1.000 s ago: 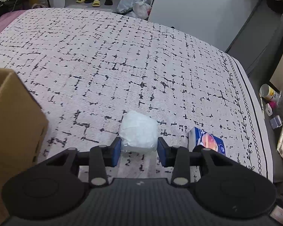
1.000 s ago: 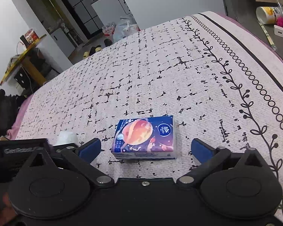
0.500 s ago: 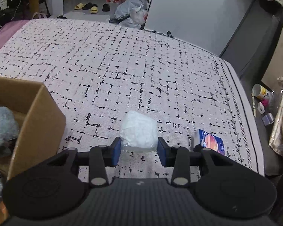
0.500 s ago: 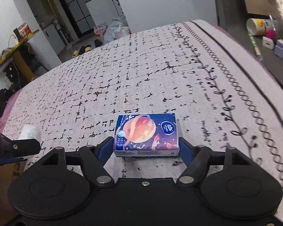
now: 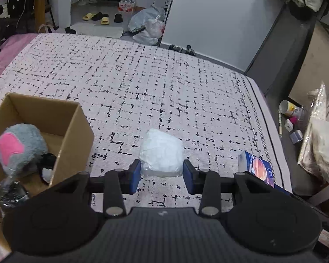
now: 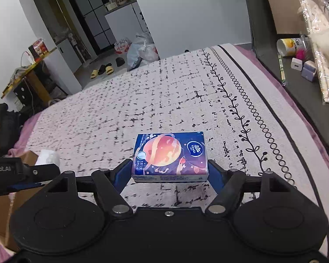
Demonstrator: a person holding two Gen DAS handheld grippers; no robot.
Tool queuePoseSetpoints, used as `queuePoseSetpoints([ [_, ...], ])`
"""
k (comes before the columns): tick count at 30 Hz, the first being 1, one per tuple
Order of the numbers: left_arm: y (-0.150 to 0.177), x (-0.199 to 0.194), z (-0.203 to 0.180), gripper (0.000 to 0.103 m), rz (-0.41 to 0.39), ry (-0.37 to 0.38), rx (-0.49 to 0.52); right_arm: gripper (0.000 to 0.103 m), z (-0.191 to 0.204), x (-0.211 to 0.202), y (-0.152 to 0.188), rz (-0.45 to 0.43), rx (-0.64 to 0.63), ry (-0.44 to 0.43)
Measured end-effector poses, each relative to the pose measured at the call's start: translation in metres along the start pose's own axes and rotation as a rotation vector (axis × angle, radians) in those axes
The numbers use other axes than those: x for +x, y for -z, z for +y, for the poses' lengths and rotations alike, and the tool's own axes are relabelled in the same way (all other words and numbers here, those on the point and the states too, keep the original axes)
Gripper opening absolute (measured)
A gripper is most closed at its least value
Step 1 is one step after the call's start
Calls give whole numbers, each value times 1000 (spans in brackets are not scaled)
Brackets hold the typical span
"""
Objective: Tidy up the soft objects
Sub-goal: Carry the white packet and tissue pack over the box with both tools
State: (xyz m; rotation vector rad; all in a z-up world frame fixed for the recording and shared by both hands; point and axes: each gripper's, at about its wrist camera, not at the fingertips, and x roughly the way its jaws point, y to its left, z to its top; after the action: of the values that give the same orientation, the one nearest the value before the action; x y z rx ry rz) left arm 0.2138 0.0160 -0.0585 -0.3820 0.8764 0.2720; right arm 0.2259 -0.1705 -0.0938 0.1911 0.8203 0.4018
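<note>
My left gripper (image 5: 161,174) is shut on a white crinkled soft packet (image 5: 161,152) and holds it above the patterned bed cover (image 5: 142,92). My right gripper (image 6: 169,172) is shut on a blue tissue pack (image 6: 170,153) with an orange planet print, lifted off the bed. The tissue pack also shows in the left wrist view (image 5: 257,168), and the white packet in the right wrist view (image 6: 47,156). An open cardboard box (image 5: 61,118) stands at the left, holding a grey plush toy (image 5: 19,146) with a pink patch.
The bed's right edge has a vine border (image 6: 239,109). Beyond it a dark ledge (image 6: 307,87) holds a cup, small chargers and a plastic-wrapped bundle. Bags and slippers lie on the floor past the far edge. A crinkled plastic item (image 5: 8,192) sits in the box's near corner.
My right gripper closed on the tissue pack and lifted it. My left gripper rose with the white packet, bringing the open box and plush toy into view.
</note>
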Motion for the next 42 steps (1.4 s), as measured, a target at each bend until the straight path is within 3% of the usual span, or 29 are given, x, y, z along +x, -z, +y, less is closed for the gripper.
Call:
queuePoseSetpoints([
  [19, 10, -77, 9, 40, -88, 48, 29, 71, 28, -74, -5, -90, -41, -40],
  [42, 18, -123, 46, 40, -131, 56, 32, 71, 63, -103, 6, -102, -87, -100],
])
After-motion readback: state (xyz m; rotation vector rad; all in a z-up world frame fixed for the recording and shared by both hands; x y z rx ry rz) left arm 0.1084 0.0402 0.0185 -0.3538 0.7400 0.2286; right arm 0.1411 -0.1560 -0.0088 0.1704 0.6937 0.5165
